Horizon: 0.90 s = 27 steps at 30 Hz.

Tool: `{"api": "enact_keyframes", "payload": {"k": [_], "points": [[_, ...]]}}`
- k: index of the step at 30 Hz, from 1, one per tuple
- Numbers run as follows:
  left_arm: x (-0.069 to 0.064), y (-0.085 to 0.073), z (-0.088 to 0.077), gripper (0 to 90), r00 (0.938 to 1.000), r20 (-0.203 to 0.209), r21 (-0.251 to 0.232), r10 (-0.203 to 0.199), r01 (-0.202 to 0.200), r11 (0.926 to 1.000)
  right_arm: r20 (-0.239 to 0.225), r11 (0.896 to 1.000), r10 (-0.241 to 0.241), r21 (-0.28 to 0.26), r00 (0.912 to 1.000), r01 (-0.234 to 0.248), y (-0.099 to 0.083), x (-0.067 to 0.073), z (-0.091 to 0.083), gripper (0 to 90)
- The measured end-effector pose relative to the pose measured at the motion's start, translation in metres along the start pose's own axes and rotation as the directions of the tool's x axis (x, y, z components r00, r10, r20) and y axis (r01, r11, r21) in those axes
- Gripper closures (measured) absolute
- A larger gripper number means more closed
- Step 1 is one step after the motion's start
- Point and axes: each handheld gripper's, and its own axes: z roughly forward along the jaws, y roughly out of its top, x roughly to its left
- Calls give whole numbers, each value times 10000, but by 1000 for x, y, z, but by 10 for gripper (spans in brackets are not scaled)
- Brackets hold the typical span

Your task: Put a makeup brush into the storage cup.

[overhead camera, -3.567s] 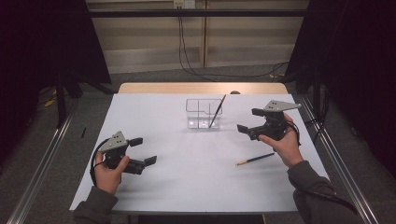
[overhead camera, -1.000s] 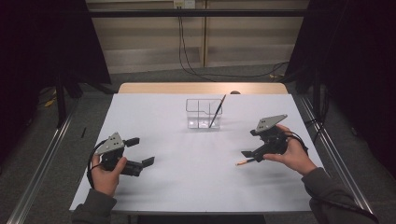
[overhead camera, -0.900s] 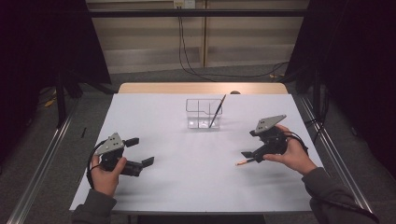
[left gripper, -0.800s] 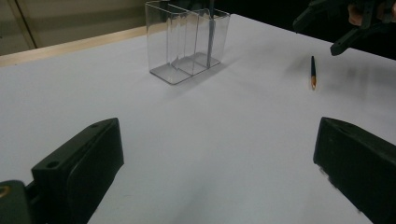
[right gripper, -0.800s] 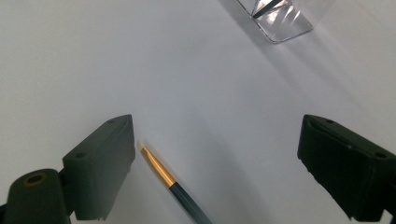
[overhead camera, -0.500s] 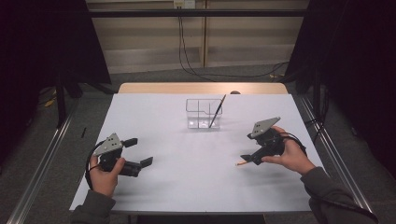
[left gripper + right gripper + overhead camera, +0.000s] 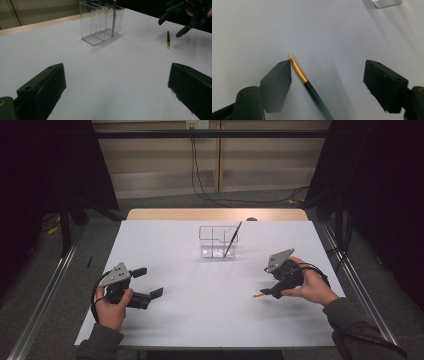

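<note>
The brush lies flat on the white table, and in the right gripper view its long axis runs on a slant from the lower middle of the frame up toward the left, its pale tip pointing to the upper left, a gold band behind the tip and a dark handle running off the bottom edge. The right gripper straddles it there: the left-hand jaw sits right against the tip end, the other jaw stands well off to the right, and the jaws, which have just been closing, are parted with no squeeze on the brush. In the high view the same brush shows as a short orange tip poking out to the left of the right gripper, in the right half of the frame below the clear organizer; the rest of it lies under the gripper. The left gripper view adds the brush from afar in the upper right, pointing toward the camera, with the right gripper above it, and a second dark brush standing in the organizer. The left gripper rests wide open over bare table, also seen at the lower left of the high view.
</note>
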Motion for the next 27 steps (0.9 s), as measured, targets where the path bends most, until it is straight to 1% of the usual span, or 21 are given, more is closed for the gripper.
{"api": "enact_keyframes", "payload": {"k": [1,2,3,6,7,8,12,13,14,15,17,18,20,21,22,24,25,26,27], "points": [[0,0,-1,13,9999,-162,82,17,-16,10000,-37,10000,-69,36,10000,69,0,1,1,240],[0,0,-1,13,9998,-189,74,41,-39,10000,-84,9999,-148,55,9999,148,-1,0,1,247],[0,0,-1,13,9999,-151,69,4,-3,10000,-78,9996,-249,160,9997,250,-1,1,2,260],[-1,0,0,13,9999,-106,49,-8,9,10000,-221,9989,-349,320,9991,356,-1,2,3,281],[0,0,0,13,10000,53,-16,-9,9,10000,-242,9984,-407,373,9989,415,-1,2,4,289],[0,0,1,13,10000,59,-14,-14,14,10000,-197,9984,-379,419,9991,387,-1,3,4,296],[0,0,0,13,10000,21,7,-4,4,10000,-344,9960,-650,593,9973,669,-1,2,5,326],[-1,1,0,13,10000,-95,53,-1,2,10000,-376,9958,-605,662,9975,629,-1,2,5,333],[-1,1,0,13,10000,-89,41,7,-7,10000,-409,9959,-538,701,9977,565,-1,2,5,338],[-1,1,0,13,10000,-78,42,33,-33,10000,-410,9949,-683,711,9968,711,-1,1,6,345],[-1,1,0,13,10000,-94,37,9,-8,10000,-445,9942,-632,839,9970,668,-1,2,6,352],[0,0,0,13,10000,66,-29,13,-12,10000,-432,9935,-731,847,9964,765,-1,1,7,355],[0,0,0,13,10000,72,-34,16,-16,10000,-455,9928,-689,947,9966,730,-1,2,8,358],[0,1,0,13,10000,85,-32,25,-24,10000,-453,9920,-753,984,9961,794,-1,1,8,358],[0,1,0,13,10000,82,-35,28,-28,10000,-465,9913,-791,1020,9958,835,-1,1,8,359],[0,1,0,13,10000,64,-28,28,-28,10000,-518,9911,-804,1026,9954,853,-1,1,8,399],[0,1,0,13,10000,72,-42,0,0,10000,-584,9900,-889,1044,9943,947,-1,0,8,404],[0,1,0,13,10000,62,-22,21,-21,10000,-621,9895,-839,1126,9945,905,-1,1,8,408],[0,1,0,13,10000,-54,30,16,-16,10000,-653,9883,-943,1138,9934,1013,0,1,8,408]]}}
